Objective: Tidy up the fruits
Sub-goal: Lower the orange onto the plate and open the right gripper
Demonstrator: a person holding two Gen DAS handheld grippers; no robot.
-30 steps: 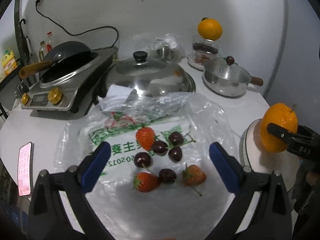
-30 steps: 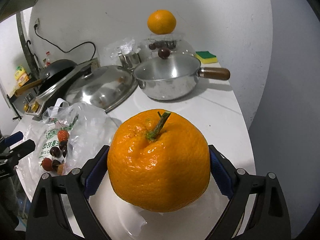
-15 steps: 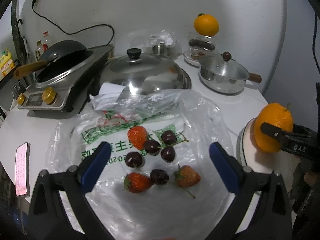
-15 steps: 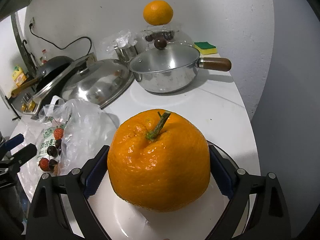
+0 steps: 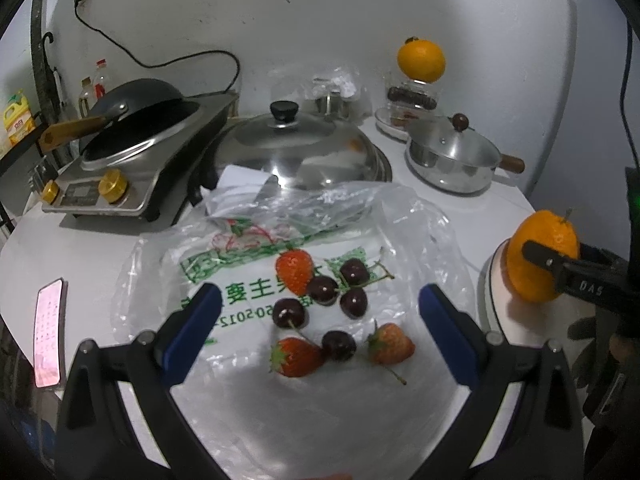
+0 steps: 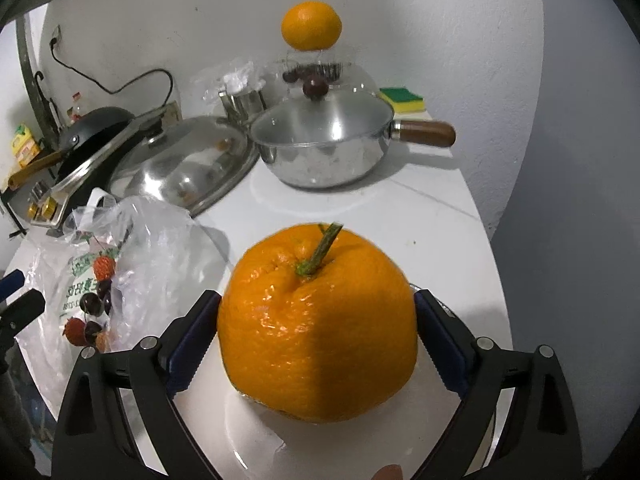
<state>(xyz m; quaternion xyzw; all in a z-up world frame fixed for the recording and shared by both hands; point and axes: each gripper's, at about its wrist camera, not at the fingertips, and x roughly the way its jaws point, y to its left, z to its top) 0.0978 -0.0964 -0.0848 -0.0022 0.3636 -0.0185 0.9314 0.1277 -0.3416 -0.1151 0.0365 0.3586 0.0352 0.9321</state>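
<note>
On the white tabletop [image 5: 100, 240], the left gripper [image 5: 320, 308] hovers with jaws apart over strawberries [image 5: 294, 272] and cherries [image 5: 354, 302] on a plastic bag [image 5: 420, 224] directly ahead, while the right gripper [image 6: 318, 320] is clamped on an orange [image 6: 316, 332], stem up, just over a white plate [image 6: 256, 432].

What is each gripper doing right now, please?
Left gripper: open, holding nothing.
Right gripper: closed on the orange over the white plate.

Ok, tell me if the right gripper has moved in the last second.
Yes: the right gripper, holding the orange, dipped slightly toward the plate; the saucepan now sits higher in its view.
</note>
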